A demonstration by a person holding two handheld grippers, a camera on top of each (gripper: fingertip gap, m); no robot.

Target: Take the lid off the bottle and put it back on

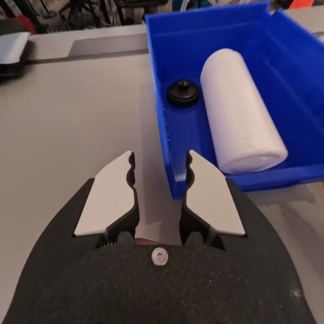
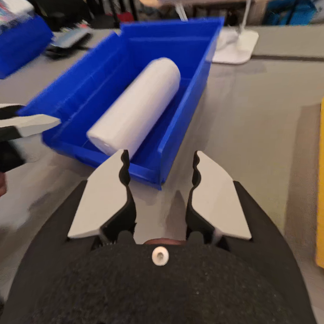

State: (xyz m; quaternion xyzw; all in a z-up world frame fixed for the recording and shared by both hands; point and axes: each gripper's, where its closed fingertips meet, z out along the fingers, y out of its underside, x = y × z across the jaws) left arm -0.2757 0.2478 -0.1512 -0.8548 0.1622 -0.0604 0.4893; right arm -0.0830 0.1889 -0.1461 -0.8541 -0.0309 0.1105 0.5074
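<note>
A white bottle (image 1: 240, 112) lies on its side inside a blue bin (image 1: 273, 180). A black lid (image 1: 183, 93) with a small knob sits apart from the bottle on the bin floor, by the left wall. My left gripper (image 1: 160, 154) is open and empty, at the bin's near left corner. In the right wrist view the bottle (image 2: 138, 105) lies in the bin (image 2: 198, 91); the lid is hidden there. My right gripper (image 2: 160, 152) is open and empty, over the bin's near right corner. The left gripper's fingers (image 2: 38, 124) show at the left edge.
The bin stands on a grey table (image 1: 70, 122). A second blue bin (image 2: 22, 43) is at the far left, a white lamp base (image 2: 235, 47) behind the bin, and a yellow object (image 2: 320, 201) at the right edge. Dark clutter lies along the table's far side.
</note>
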